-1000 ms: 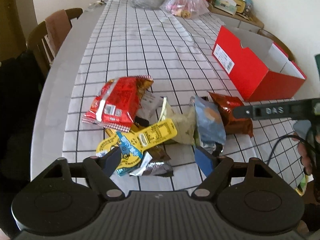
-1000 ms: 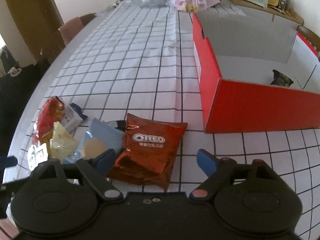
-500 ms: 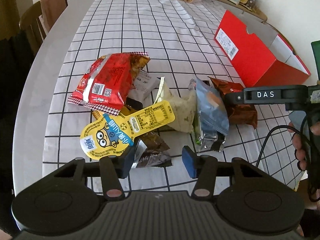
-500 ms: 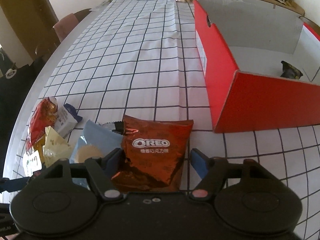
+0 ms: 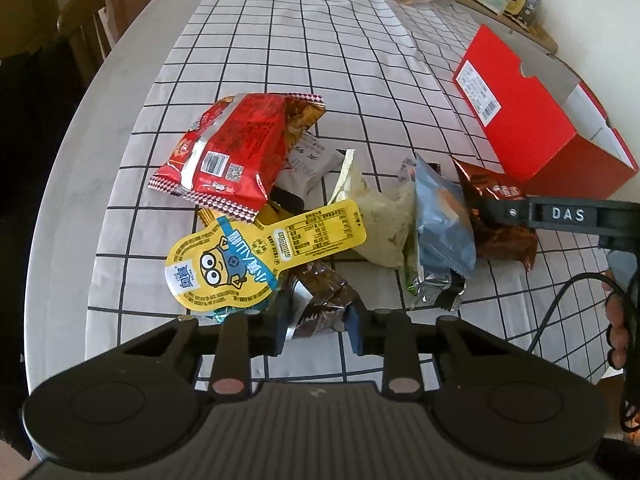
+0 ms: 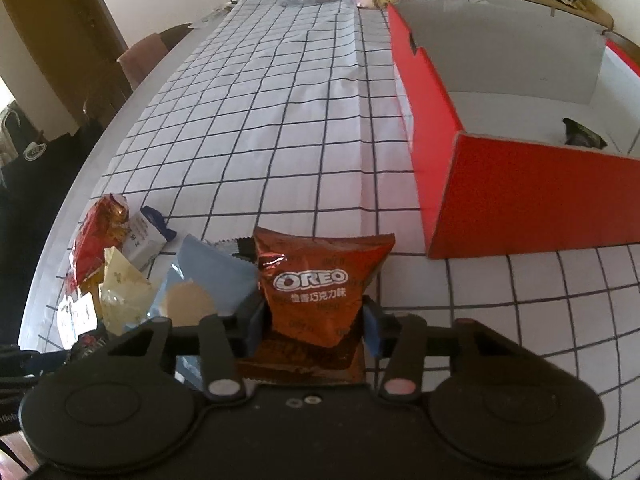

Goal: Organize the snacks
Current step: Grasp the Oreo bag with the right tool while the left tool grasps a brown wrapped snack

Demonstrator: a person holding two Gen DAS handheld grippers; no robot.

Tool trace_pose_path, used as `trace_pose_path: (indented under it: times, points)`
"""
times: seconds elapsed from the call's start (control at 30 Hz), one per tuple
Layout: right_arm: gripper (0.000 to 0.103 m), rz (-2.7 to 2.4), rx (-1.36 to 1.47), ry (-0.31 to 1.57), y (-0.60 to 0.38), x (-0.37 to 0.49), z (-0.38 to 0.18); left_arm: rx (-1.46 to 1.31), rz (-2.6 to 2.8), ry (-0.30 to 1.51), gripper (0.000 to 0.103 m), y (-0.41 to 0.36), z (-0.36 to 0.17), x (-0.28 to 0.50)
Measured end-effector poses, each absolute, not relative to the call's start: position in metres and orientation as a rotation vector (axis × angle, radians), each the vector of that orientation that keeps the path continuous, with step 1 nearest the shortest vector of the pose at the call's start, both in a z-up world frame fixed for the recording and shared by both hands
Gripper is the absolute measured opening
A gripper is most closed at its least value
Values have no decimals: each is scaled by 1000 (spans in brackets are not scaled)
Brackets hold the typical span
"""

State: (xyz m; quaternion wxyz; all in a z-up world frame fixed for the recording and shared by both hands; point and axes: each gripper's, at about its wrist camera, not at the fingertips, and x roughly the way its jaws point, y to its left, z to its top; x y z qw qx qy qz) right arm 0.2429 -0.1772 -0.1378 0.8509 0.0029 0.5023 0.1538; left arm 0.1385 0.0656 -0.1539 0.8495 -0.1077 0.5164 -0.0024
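Foil crinkles: right gripper [image 6: 312, 330] closing on Oreo pack [image 6: 320, 284], left gripper [image 5: 318, 326] closing on brown wrapper [image 5: 320, 300]; either slick packet may slip free before reaching red box [image 6: 520, 196]

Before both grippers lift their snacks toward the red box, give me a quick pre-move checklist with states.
1. Oreo packet between right gripper fingers: ok, jaws closing on its sides.
2. Brown foil snack between left gripper fingers: ok, jaws closing.
3. Firm grip on either: cannot tell.
4. Yellow Minions pack clear of the left pick: not ok, it overlaps the brown snack.
5. Red box open with free space: ok, one dark wrapper inside.
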Motion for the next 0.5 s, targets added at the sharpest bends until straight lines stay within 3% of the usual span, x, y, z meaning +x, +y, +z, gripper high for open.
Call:
trace_pose_path:
  times: [0.5]
  points:
    - [44, 296, 71, 1002, -215, 206, -100, -253, -26, 1059, 26, 60, -134, 125]
